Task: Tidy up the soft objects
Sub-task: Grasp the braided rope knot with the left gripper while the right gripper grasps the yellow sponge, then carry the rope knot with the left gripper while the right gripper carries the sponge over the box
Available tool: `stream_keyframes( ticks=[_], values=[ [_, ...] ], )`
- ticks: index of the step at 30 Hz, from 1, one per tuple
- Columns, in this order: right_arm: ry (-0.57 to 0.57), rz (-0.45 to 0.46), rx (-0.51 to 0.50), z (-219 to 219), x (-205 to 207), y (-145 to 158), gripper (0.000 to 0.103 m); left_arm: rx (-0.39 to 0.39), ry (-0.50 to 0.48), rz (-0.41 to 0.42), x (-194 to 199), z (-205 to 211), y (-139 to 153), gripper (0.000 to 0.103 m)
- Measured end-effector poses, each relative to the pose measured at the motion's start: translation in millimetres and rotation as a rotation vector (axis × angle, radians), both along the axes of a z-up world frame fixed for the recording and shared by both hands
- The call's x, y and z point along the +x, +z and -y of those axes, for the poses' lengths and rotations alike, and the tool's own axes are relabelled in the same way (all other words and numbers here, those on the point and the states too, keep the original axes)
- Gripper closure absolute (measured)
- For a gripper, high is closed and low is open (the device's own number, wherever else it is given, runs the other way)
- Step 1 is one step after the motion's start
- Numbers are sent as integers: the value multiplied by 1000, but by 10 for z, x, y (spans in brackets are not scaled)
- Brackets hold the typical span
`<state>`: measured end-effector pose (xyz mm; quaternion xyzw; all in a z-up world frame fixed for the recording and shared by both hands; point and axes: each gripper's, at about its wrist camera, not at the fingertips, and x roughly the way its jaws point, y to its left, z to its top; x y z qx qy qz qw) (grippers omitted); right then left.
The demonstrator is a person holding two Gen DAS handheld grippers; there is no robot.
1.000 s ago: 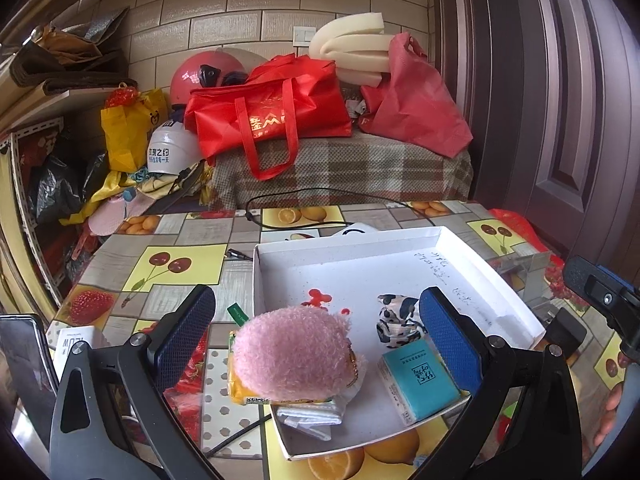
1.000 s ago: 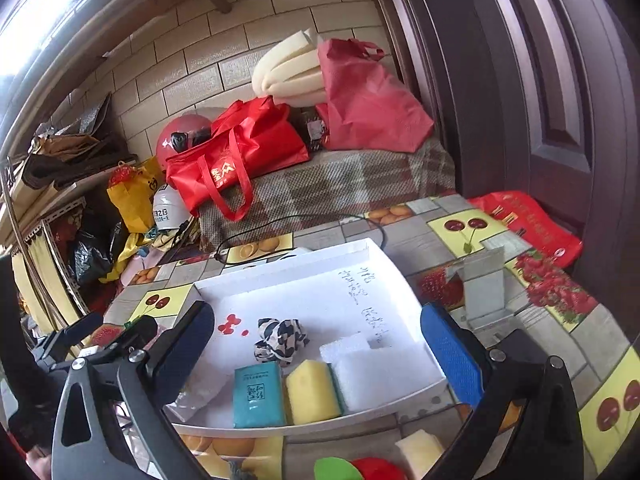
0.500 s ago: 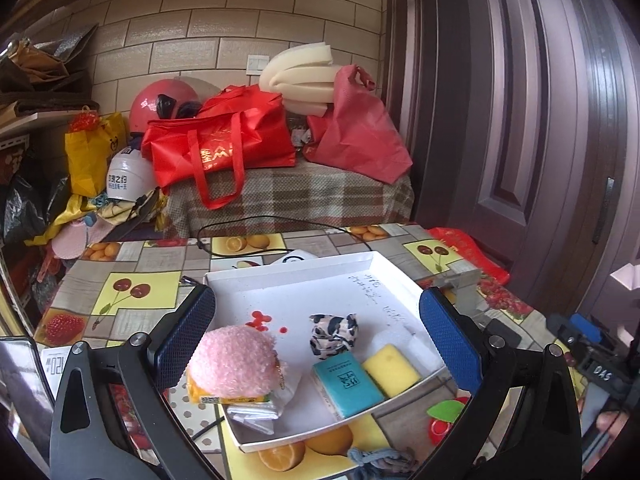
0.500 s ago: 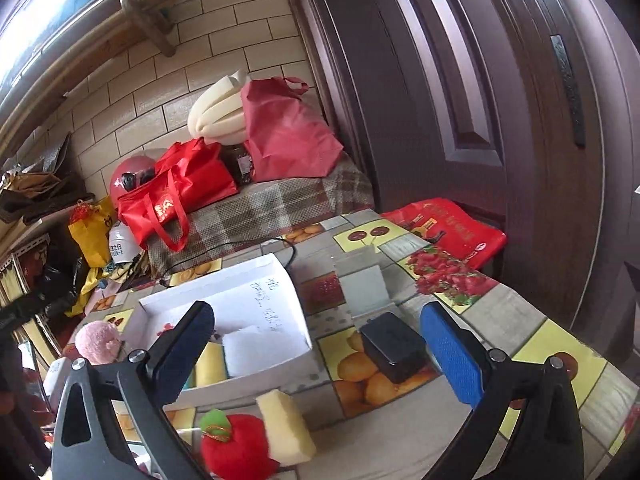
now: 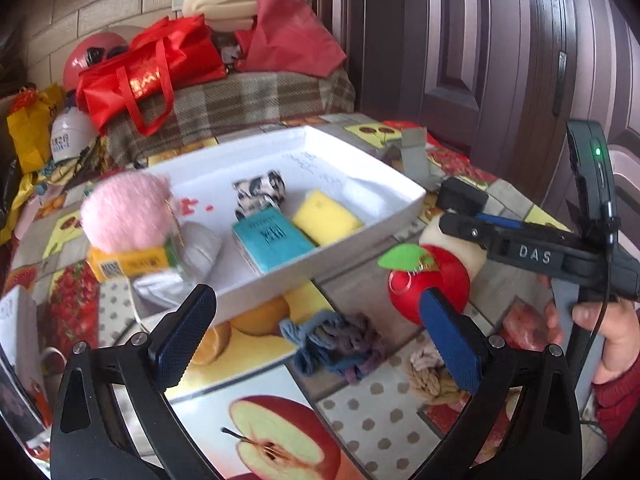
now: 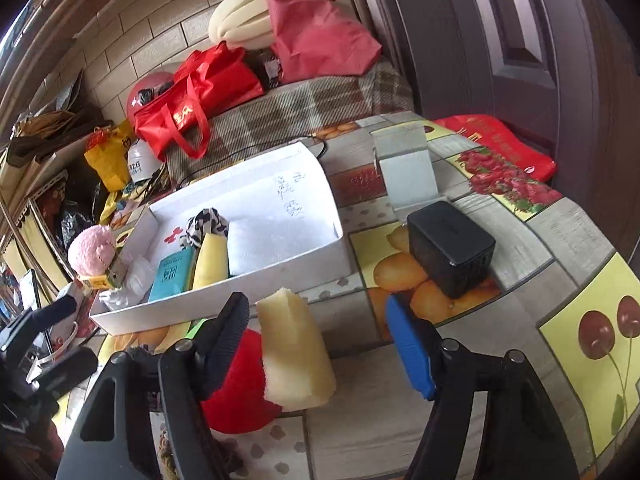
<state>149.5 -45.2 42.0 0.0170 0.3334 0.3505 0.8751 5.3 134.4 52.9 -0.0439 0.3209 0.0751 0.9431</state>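
While both grippers hang with jaws apart and empty over the fruit-print table (image 6: 520,248), soft things lie sorted in the white tray (image 5: 400,204) — a pink plush (image 5: 124,212) at its left end, then a teal pack (image 5: 272,240) and a yellow sponge (image 5: 326,218). In front of the tray, the left gripper (image 5: 316,332) frames a blue-grey cloth (image 5: 332,344); the right gripper (image 6: 320,340) frames a pale foam block (image 6: 294,356) touching a red apple plush (image 6: 240,388).
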Motion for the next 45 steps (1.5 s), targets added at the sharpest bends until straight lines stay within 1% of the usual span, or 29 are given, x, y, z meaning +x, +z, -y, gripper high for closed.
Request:
stream_keyframes(
  ticks=[2,4,7,9,10,11,12,13,14,16,20,22,24,26,28,32,35,37,39,40,41,43,45],
  values=[
    [-6,-6,-10,2,2,-11,41,-16,-21,-44,58,46,-126,8],
    [-4,-22,-23,0,17,-39,43,-14,-36,-75,104,95,-217,9],
    [8,-30,-33,-22,22,-52,44,-20,-44,-99,161,106,-268,16],
    [33,-36,-54,-74,18,-69,60,-35,-26,-113,214,69,-296,24],
    [51,-50,-68,-106,19,-92,81,-42,-12,-138,260,45,-331,39],
    [60,-56,-73,-125,18,-100,81,-60,-13,-165,298,18,-373,54],
    [60,-51,-69,-113,12,-91,81,-81,-20,-174,301,-6,-401,59],
    [58,-48,-58,-93,7,-82,81,-97,-28,-162,278,-19,-391,68],
    [54,-47,-48,-69,6,-77,81,-105,-35,-144,250,-23,-369,70],
    [40,-40,-23,-12,1,-60,81,-91,-34,-111,191,-1,-319,71],
    [22,-33,-1,26,0,-41,81,-24,-41,-77,149,106,-253,71],
    [12,-35,12,51,3,-34,81,-4,-45,-42,94,130,-208,71],
    [2,-38,30,84,17,-29,81,0,-45,0,34,126,-158,71],
    [-2,-49,40,104,39,-41,81,-5,-34,23,5,93,-122,71],
    [-9,-62,50,118,54,-54,81,-11,1,51,-49,13,-61,71],
    [-16,-79,68,156,81,-65,81,-50,122,135,-277,-351,169,71],
    [-20,-76,78,174,70,-50,81,-85,271,191,-517,-753,259,71],
    [-21,-76,84,185,69,-45,81,-140,390,220,-660,-1086,262,71],
    [-22,-83,89,194,79,-49,81,-238,493,246,-772,-1431,229,71],
    [-20,-86,91,197,82,-53,81,-272,534,252,-802,-1562,203,71],
    [-19,-89,92,196,83,-57,81,-282,570,251,-803,-1666,182,71],
    [-16,-92,93,192,87,-60,81,-266,612,224,-733,-1745,137,71],
    [-14,-96,94,190,89,-64,81,-258,617,180,-569,-1768,68,71]
  ],
)
